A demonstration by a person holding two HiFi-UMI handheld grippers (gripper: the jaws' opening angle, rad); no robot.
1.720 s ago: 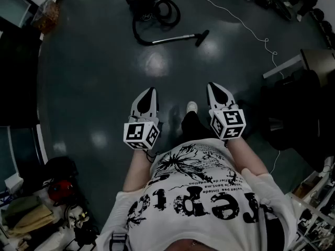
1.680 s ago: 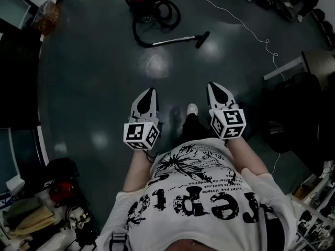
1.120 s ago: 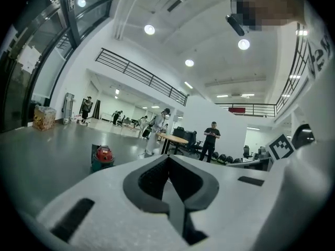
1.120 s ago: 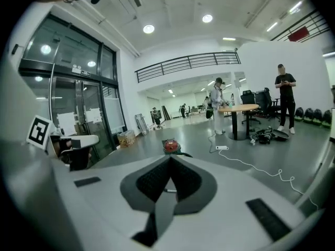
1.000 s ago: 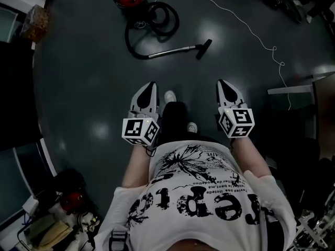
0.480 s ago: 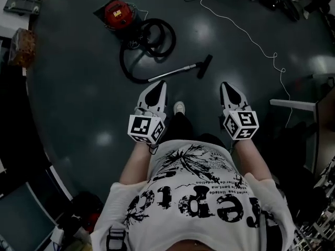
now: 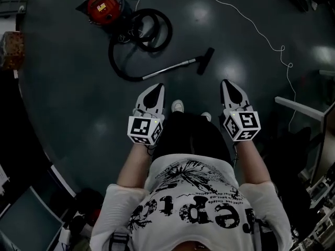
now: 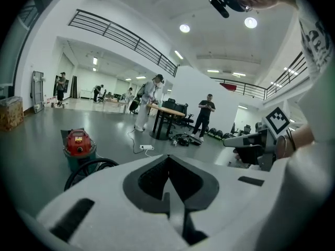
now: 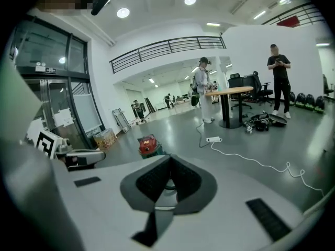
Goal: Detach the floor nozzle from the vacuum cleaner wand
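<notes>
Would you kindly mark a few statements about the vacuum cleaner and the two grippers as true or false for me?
1. The floor nozzle sits on the end of the wand. True.
2. The left gripper grips the wand. False: it is shut on nothing and is apart from the wand.
3. The right gripper has its jaws together. True.
4. The red canister stands on a table. False: it stands on the floor.

Ahead of my left gripper (image 7: 156,90) the wand (image 7: 170,69) lies on the floor (image 7: 68,88), floor nozzle (image 7: 205,60) at its right end. The canister (image 7: 103,6) sits beyond, leftward.
</notes>
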